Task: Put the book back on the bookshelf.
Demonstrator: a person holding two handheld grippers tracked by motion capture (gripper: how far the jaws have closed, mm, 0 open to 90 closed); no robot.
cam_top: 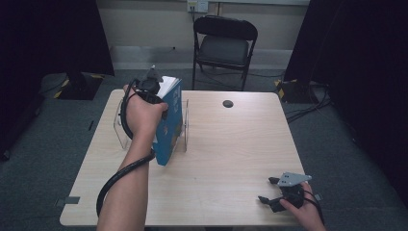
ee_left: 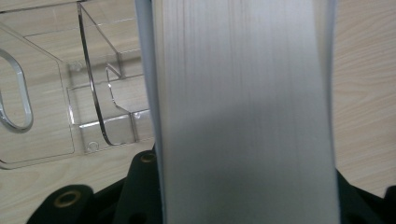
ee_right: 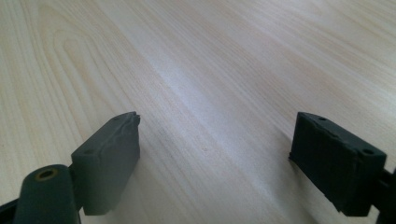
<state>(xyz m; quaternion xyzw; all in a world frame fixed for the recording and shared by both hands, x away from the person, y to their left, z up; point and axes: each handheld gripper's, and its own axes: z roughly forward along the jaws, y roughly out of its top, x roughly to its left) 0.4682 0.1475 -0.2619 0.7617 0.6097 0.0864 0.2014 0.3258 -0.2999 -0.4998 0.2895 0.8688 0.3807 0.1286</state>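
Observation:
A blue-covered book [cam_top: 172, 120] stands tilted on the table, its lower corner on the wood and its white page edges [ee_left: 243, 112] facing the left gripper's camera. My left gripper [cam_top: 155, 89] is shut on the book's top edge, a black jaw on each side of the page block [ee_left: 247, 196]. A clear acrylic book stand [cam_top: 120, 126] sits just beside and behind the book, and its dividers [ee_left: 93, 93] show to the left of the pages. My right gripper [cam_top: 270, 190] rests low at the table's front right, open over bare wood [ee_right: 217, 154].
The light wooden table [cam_top: 231, 144] has a small black round cap [cam_top: 228, 103] near its far edge. A black folding chair [cam_top: 224, 43] stands behind the table. Cables lie on the floor at the right.

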